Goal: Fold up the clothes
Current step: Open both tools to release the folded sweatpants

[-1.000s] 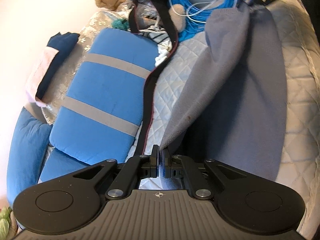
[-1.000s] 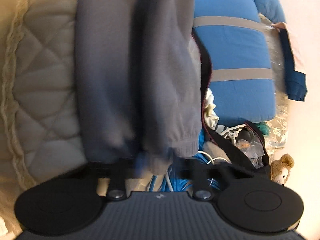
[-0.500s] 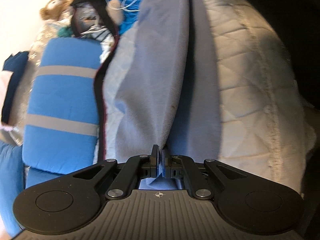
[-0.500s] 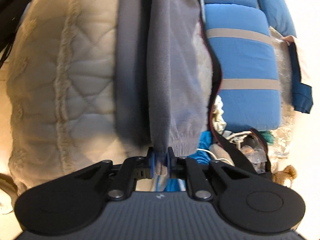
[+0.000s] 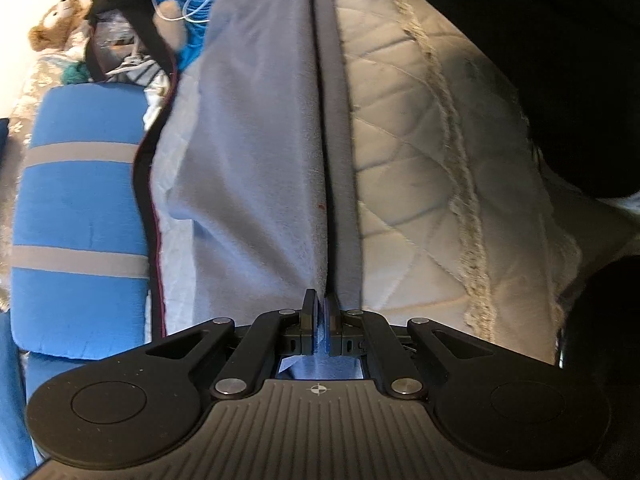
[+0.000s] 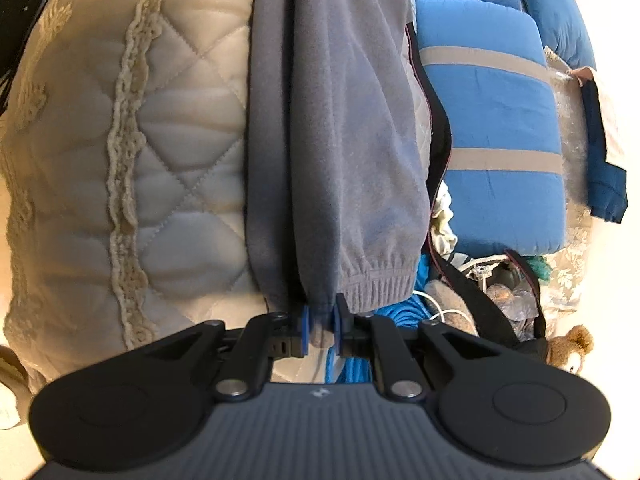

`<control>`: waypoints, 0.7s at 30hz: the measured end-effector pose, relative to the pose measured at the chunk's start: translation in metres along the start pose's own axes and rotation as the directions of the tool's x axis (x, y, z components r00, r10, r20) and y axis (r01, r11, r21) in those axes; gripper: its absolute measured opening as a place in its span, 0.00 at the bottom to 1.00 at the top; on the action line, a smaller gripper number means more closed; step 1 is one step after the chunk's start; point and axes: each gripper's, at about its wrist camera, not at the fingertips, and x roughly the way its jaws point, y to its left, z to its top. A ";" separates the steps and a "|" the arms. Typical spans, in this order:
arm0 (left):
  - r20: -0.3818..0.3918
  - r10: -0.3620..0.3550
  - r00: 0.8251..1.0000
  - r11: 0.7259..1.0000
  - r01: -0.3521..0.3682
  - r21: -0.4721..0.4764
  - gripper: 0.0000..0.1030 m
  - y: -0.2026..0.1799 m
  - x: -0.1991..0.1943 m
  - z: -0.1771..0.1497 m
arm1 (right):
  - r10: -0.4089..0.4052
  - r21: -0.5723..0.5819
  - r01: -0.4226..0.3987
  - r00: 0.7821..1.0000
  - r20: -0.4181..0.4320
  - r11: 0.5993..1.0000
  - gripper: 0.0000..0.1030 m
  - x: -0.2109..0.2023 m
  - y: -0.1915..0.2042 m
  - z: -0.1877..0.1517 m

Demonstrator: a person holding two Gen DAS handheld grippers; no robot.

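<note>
Grey fleece trousers (image 5: 264, 152) are stretched lengthwise over a cream quilted bed cover (image 5: 420, 168), folded along their length. In the left wrist view my left gripper (image 5: 320, 304) is shut on one end of the fabric, which runs away from it up the frame. In the right wrist view the same grey trousers (image 6: 340, 128) end in an elastic cuff (image 6: 376, 280). My right gripper (image 6: 319, 314) is shut on the bunched cuff edge, its blue pads pressing the cloth from both sides.
A blue cushion with grey stripes (image 5: 80, 208) and a black strap (image 5: 146, 184) lie beside the trousers. Blue cable, a black bag and a teddy bear (image 5: 54, 24) crowd the far end. The quilt's lace-trimmed edge (image 6: 124, 168) drops off on the other side.
My left gripper sank and rolled, and the trousers went from hanging slack to lying pulled straight on the quilt. My right gripper, blurred and loose around the cuff before, closed on it.
</note>
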 end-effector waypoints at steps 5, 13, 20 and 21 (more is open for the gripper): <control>0.004 -0.002 1.000 1.000 0.001 0.006 0.06 0.000 0.001 -0.002 | 0.013 0.006 -0.013 1.000 -0.004 1.000 0.17 -0.002 0.000 -0.001; -0.048 0.058 0.997 0.997 -0.060 -0.040 0.75 0.017 -0.002 -0.015 | 0.017 0.176 -0.021 1.000 0.024 0.984 0.87 -0.016 -0.029 -0.007; -0.077 0.032 0.997 0.997 -0.037 -0.074 0.77 0.038 -0.007 -0.049 | 0.051 0.394 -0.095 0.991 0.122 0.914 1.00 -0.029 -0.077 0.000; -0.078 0.036 0.996 0.996 -0.042 -0.078 0.77 0.040 -0.008 -0.056 | 0.054 0.418 -0.108 0.989 0.139 0.902 1.00 -0.030 -0.084 0.003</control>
